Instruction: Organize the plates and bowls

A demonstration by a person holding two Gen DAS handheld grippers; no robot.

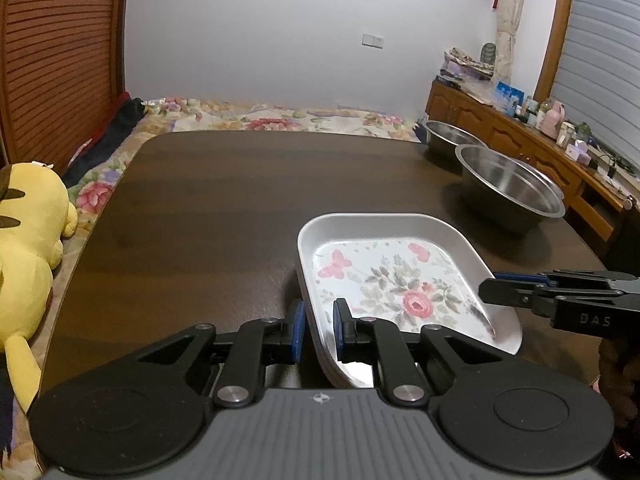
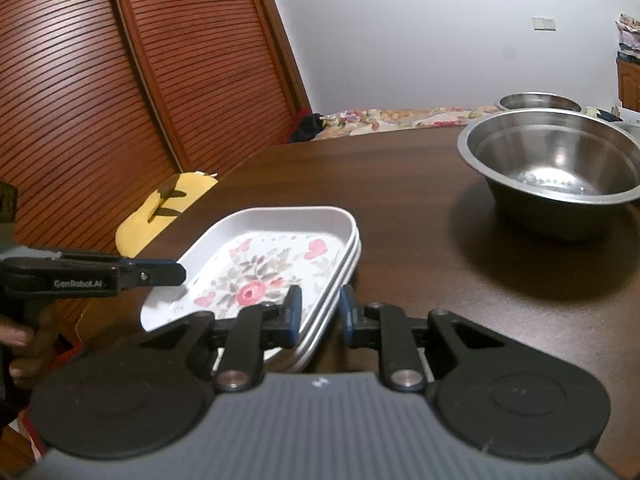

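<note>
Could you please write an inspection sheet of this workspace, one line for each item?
Surface: dark wooden table, mostly bare.
Job's things: stacked floral plates at the near edge, tilted; two steel bowls, near bowl and far bowl, both upright and empty.
Clutter: nothing seen on the table.
Grippers: left gripper straddles the plates' left rim; right gripper straddles their right rim; neither visibly clamps.
Cables: nothing seen near the table.
Surroundings: yellow plush toy on a floral bed, louvred doors, crowded sideboard.

The dark wooden table [image 1: 224,216] carries two steel bowls [image 1: 512,188] and stacked floral plates [image 1: 392,276].
</note>
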